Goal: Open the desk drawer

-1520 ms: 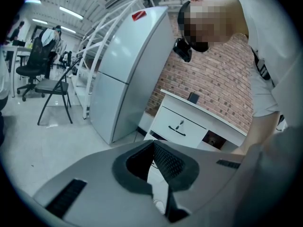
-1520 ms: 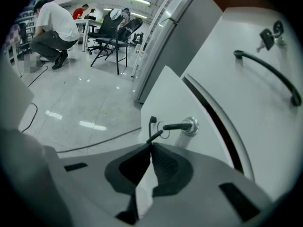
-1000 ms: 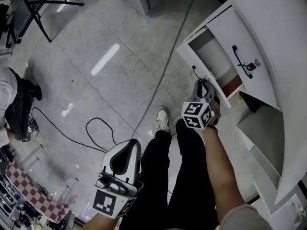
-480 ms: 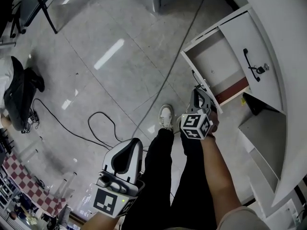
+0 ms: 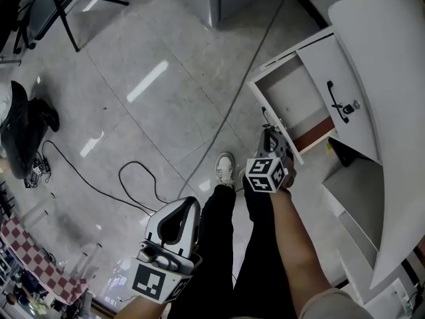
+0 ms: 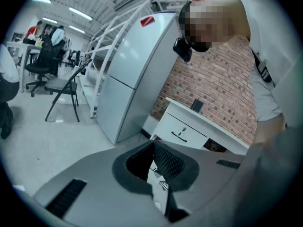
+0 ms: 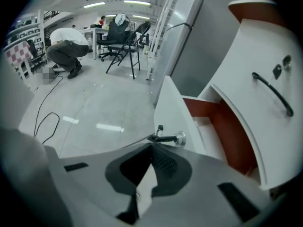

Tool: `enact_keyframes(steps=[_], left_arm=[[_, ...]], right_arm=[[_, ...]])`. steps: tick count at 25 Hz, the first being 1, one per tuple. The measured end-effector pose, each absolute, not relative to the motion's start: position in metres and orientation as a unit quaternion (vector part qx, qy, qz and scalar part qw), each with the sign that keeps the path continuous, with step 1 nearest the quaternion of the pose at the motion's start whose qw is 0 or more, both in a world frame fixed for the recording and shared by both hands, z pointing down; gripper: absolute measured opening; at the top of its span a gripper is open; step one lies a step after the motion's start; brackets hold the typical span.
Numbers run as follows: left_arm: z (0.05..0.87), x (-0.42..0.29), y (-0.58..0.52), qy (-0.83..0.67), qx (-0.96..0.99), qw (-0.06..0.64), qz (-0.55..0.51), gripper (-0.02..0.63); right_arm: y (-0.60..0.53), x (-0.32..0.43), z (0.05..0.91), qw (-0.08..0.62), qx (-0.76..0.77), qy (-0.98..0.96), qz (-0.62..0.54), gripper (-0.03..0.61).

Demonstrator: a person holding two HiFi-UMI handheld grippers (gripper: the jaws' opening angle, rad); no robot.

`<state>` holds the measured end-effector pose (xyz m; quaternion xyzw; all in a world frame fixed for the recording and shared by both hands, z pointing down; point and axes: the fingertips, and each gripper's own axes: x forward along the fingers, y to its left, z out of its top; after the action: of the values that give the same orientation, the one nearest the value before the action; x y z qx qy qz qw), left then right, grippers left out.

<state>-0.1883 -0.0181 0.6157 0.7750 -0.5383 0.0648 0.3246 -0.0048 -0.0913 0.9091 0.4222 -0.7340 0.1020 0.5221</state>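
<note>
**Pull in line with the runners, and slowly**

The desk (image 5: 388,52) stands at the right of the head view. Below its shut upper drawer (image 5: 332,72), the drawer (image 5: 289,92) stands well out over the floor, with nothing visible inside.

The right gripper (image 7: 151,147) has its jaws pressed together, tips touching the black handle (image 7: 163,138) beside the chrome lock (image 7: 180,138). Whether the bar is pinched between the tips or only hooked behind them cannot be told. The left gripper (image 6: 154,144) hangs by the person's leg, well apart from the desk, its jaws together on nothing.

The step looks like the last part of the pull. To do it well, the right hand should draw level and along the line of the drawer's sides, never down or sideways, so the runners do not bind. The hold sits at the very tips and is likely slight, so a slow, even pull suits better than a tug. The pull should ease off before the drawer meets its stop.
</note>
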Motion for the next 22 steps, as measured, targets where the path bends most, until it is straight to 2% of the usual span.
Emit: enact_keyframes(steps=[13,22], left_arm=[[0.600,-0.192,-0.021,-0.548,0.769,0.324,0.063,0.008],[0.509,-0.157,-0.039,-0.521,0.804,0.285,0.036,0.008]], right_arm=[[-0.065,-0.015,0.898,0.539,0.389,-0.738,0.117,0.015],[-0.029,-0.024,0.762,0.500,0.377,-0.769,0.129,0.015]])
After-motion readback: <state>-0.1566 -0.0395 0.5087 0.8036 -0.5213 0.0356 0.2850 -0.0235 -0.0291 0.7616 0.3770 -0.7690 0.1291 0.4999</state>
